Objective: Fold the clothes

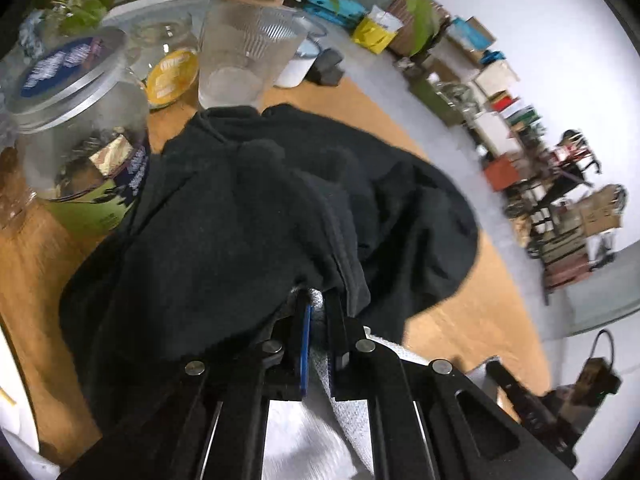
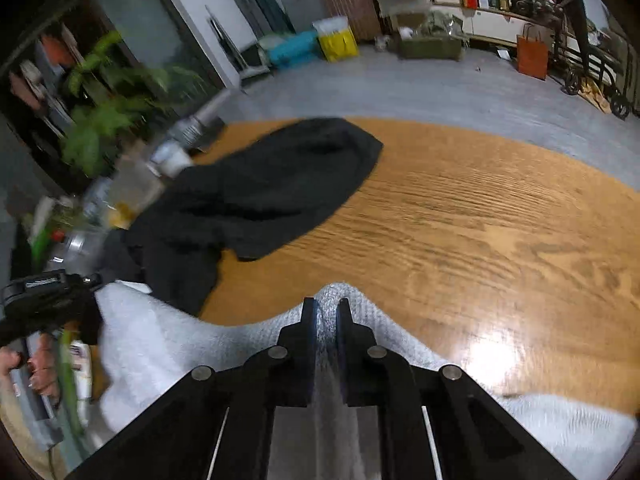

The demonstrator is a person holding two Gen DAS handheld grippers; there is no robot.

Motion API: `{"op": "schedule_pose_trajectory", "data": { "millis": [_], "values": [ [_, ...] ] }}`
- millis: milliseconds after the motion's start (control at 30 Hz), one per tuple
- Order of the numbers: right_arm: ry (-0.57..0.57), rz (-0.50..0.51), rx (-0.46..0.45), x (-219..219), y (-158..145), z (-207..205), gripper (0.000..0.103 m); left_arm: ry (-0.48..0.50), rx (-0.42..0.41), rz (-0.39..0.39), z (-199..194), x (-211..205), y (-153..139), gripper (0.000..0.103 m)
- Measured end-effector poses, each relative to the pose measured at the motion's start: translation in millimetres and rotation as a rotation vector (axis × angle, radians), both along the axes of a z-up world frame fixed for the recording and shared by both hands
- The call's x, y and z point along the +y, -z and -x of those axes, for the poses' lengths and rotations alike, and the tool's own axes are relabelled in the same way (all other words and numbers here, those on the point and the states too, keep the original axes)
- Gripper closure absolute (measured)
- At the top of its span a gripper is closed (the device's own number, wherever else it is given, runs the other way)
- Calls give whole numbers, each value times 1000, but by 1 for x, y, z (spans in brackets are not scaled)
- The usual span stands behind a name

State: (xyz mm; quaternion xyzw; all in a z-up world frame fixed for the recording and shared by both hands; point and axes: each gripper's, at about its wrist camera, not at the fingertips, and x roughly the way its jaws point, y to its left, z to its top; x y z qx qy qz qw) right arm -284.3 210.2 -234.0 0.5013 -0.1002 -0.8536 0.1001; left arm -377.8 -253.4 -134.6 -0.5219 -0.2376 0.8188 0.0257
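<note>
The wooden tabletop (image 2: 480, 220) holds a black garment (image 2: 260, 196) lying crumpled near some jars. A white cloth (image 2: 168, 332) lies at the near edge. The left gripper (image 1: 318, 304) and the right gripper (image 2: 327, 308) each pinch its edge tight.

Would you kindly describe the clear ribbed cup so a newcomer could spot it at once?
Start at the round wooden table and go to the cluttered far edge beyond the black garment. The clear ribbed plastic cup stands there, beside the lidded clear jar. Unlike the jar, it is open-topped, tapered and apparently empty.
</note>
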Motion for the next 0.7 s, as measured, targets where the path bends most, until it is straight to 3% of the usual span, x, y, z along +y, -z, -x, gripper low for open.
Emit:
{"op": "schedule_pose_trajectory", "data": {
  "millis": [67,100,133,167,233,267,300,333,433,467,533,700],
  "values": [
    [80,-45,-15,17,10,10,91,-32,-16,-14,6,-4,12,96],
    [122,-68,-23,25,15,14,82,-50,-32,-54,6,-9,14,96],
    [165,-91,-30,34,20,19,62,-69,-48,-101,5,-15,15,95],
    [177,-34,-76,44,24,20,60,-73,-62,-145,0,-21,10,94],
    [177,125,-144,68,24,13,60,-65,-89,-230,-15,-32,-4,75],
    [148,177,-128,76,14,-1,58,-61,-102,-272,-23,-38,-11,67],
    [116,223,-107,85,4,-15,51,-45,-91,-274,-34,-40,-23,52],
    [77,206,-85,90,-11,-37,43,-15,-62,-233,-49,-37,-39,42],
    [-2,22,-11,96,-44,-123,33,146,15,-67,-96,-6,-75,35],
    [-30,-15,17,99,-50,-160,32,204,6,-52,-111,9,-77,34],
    [-61,-30,23,102,-51,-219,31,310,-54,-47,-136,43,-67,34],
    [-90,-106,-3,97,-36,-339,31,477,-269,-67,-193,128,-10,34]
  ]
}}
